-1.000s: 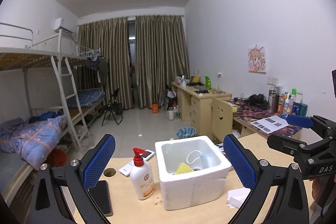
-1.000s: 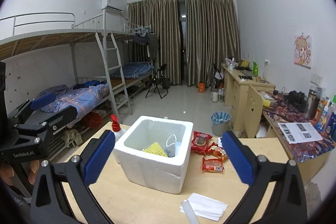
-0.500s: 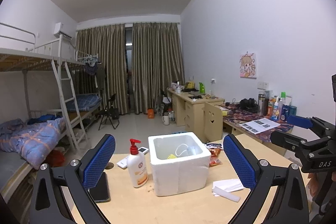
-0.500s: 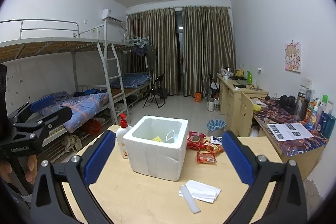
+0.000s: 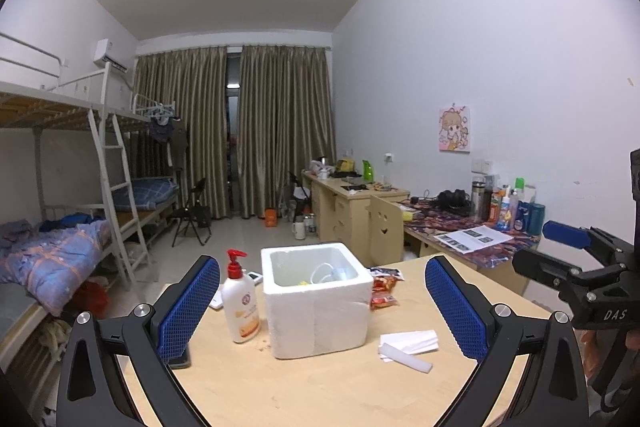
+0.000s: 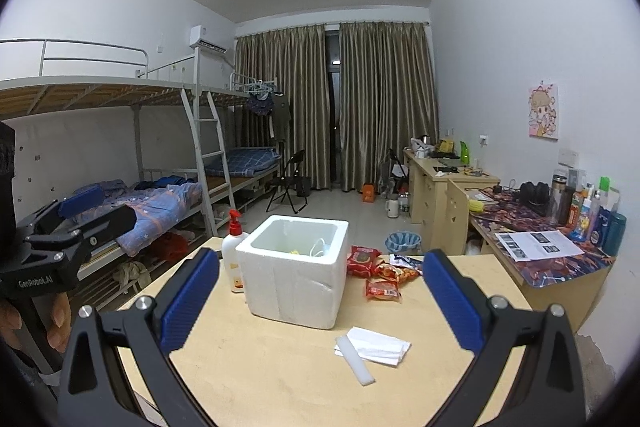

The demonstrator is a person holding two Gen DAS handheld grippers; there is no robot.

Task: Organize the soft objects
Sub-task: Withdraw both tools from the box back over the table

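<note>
White foam box (image 5: 318,311); white bottle (image 5: 240,307) with red pump and orange label; red snack packs (image 6: 380,273); white tissue (image 6: 378,345); pale wood bench (image 5: 320,387); tool pads (image 5: 188,311) blue, mesh-textured.

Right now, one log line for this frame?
left gripper: open, empty | right gripper: open, empty | foam box: on table | snack packs: beside box

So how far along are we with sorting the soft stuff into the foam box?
Done: the white foam box already holds a yellow sponge-like piece and a white looped item. In hand: nothing; the left gripper and right gripper are both open and empty, back from the box. Left: the red snack packets and the folded white tissue with the foam strip are still out on the table.
</note>
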